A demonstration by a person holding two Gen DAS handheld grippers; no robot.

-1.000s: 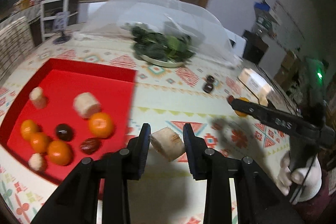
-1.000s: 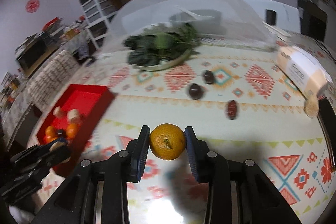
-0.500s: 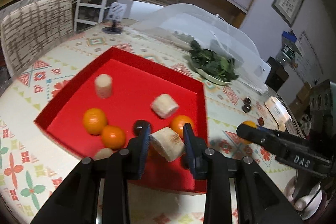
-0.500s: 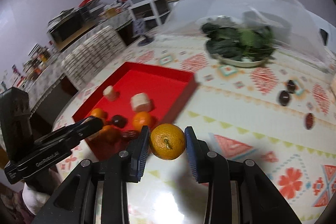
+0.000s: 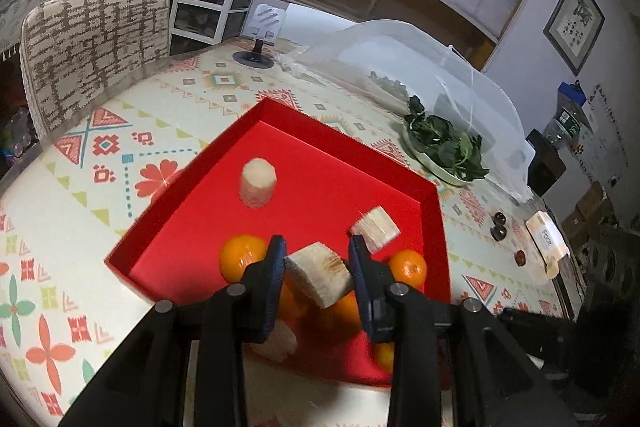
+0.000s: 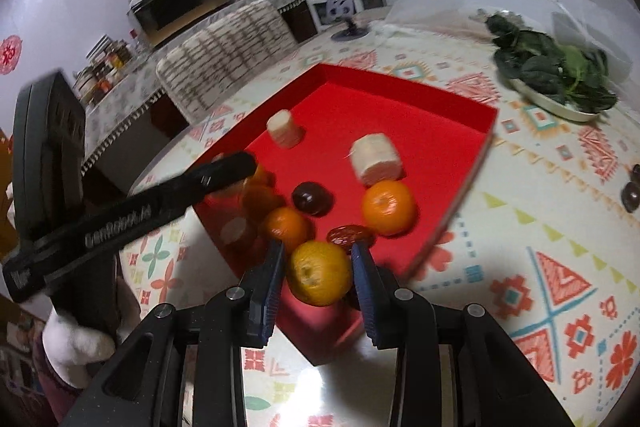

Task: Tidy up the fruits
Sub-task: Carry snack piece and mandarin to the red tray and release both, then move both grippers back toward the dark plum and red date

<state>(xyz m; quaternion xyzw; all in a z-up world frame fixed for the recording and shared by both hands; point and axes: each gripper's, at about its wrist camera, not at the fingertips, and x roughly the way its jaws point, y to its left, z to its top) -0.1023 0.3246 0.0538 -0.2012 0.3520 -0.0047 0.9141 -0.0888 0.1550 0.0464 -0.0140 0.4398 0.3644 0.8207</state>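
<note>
While both grippers hang over the near end of the red tray (image 5: 328, 131), each has its jaws clamped on one piece of food. Left gripper (image 5: 318, 269): pads pressed on a pale cut chunk (image 5: 318, 273), held tilted above the fruit at the tray's near edge. Right gripper (image 6: 318, 273): pads pressed on a yellow-orange mandarin (image 6: 320, 273), held just above the tray's near corner.

Tray contents, from the right wrist view: an upright pale cylinder (image 6: 283, 134) toward the far side; a second pale piece (image 6: 376, 159) lying on its side near the middle; an orange (image 6: 387, 207) just in front of that piece; a dark round fruit (image 6: 311, 198) to its left; another orange (image 6: 286, 229) nearer still; a wrinkled red-brown date (image 6: 350, 235) between the two oranges, close to the held mandarin. Further fruit at the tray's left end is blurred and partly hidden by the left gripper's arm.

Patterned tablecloth (image 6: 560, 227): two dark fruits (image 5: 499, 227) lie well apart from the tray, beyond its right side. A plate of greens (image 6: 556, 75) stands beside a mesh food cover (image 5: 420, 67). A white-gloved hand (image 6: 76, 343) holds the left gripper's handle.
</note>
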